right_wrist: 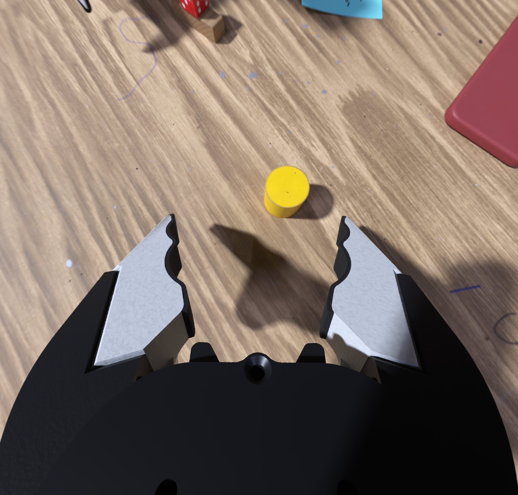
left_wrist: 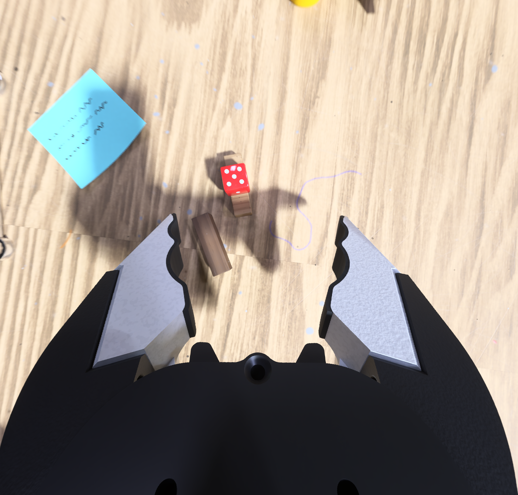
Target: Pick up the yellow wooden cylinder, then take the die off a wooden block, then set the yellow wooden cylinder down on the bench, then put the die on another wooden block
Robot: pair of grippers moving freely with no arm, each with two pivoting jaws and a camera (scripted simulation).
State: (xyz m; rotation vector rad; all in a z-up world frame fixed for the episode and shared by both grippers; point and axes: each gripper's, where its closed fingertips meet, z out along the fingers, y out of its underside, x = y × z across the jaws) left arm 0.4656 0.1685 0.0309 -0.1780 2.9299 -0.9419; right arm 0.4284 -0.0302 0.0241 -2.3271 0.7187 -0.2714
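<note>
the wooden bench is lying under everything. the left gripper and right gripper are both gaping wide, holding nothing. the yellow wooden cylinder is standing upright just beyond the right gripper; well beyond the cylinder, the die is sitting on a wooden block, a darker block lying near it.

We see a pale wood-grain bench, paint-flecked. Near its dark stain, purple scribbles. Hard light, sharp shadows.

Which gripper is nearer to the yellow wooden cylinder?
Right. The right gripper hangs open just before the yellow wooden cylinder; the left gripper is far off, by the die.
</note>
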